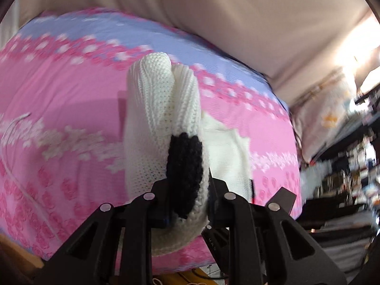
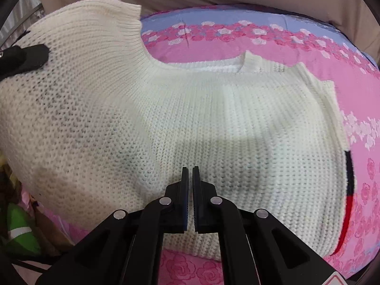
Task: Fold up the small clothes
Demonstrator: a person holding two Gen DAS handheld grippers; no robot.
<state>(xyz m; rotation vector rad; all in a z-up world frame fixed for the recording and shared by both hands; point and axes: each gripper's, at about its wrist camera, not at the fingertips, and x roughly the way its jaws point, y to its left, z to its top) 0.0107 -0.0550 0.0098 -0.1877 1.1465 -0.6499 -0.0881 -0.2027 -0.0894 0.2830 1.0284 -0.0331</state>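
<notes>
A white knitted sweater (image 2: 213, 123) lies spread on the pink flowered bedsheet (image 2: 296, 45). It has a black and red stripe (image 2: 349, 173) on its right edge. My left gripper (image 1: 187, 185) is shut on a bunched part of the sweater (image 1: 161, 109) with a black knit patch (image 1: 185, 171), held up above the sheet (image 1: 59, 95). In the right wrist view the sweater's left side rises toward a black finger (image 2: 26, 57) at the far left. My right gripper (image 2: 190, 169) hovers over the sweater's lower middle, shut with nothing between its pads.
A beige wall or headboard (image 1: 237, 11) runs behind the bed. A flowered pillow (image 1: 325, 118) and cluttered shelves (image 1: 356, 154) lie beyond the bed's right edge. A thin white cord (image 1: 14, 128) crosses the sheet at the left. Green and brown things (image 2: 19, 232) sit below the bed's left edge.
</notes>
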